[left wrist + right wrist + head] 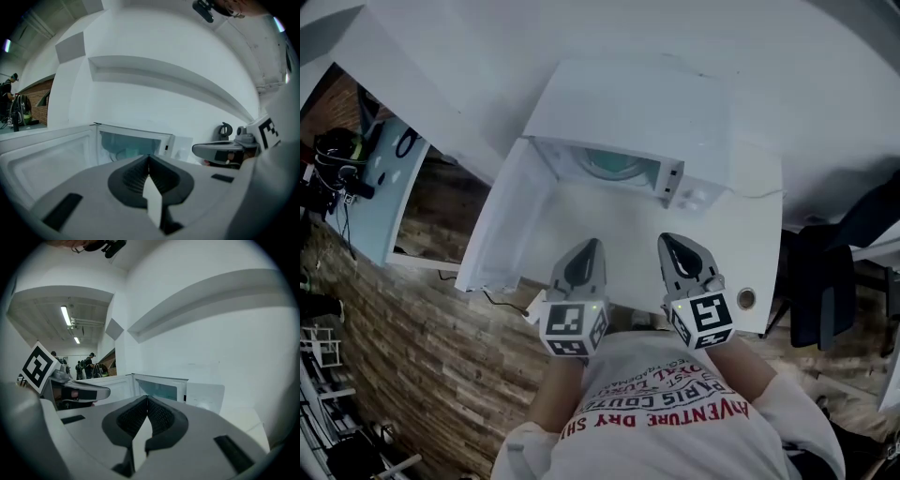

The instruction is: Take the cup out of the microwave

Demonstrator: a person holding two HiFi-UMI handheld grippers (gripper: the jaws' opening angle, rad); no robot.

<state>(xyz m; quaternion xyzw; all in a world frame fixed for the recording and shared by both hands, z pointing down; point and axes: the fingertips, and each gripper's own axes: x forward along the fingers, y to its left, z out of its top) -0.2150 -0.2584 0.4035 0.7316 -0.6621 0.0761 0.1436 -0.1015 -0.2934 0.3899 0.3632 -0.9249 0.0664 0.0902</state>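
Both my tongs are closed and empty: left tongs [594, 246] and right tongs [666, 240] hover over the worktop's [619, 220] front edge, facing the open microwave [628, 103]. The cup [745, 298], as far as I can tell, stands at the worktop's front right corner

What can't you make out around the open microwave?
- Head view: the top of the microwave hides most of its cavity; a cup inside cannot be confirmed.
- Left gripper view: the shut left tongs cover the cavity's lower part.
- Right gripper view: beyond the shut right tongs, the cavity is small and dim.
- Head view: a round thing at the edge of the table is too small to identify.
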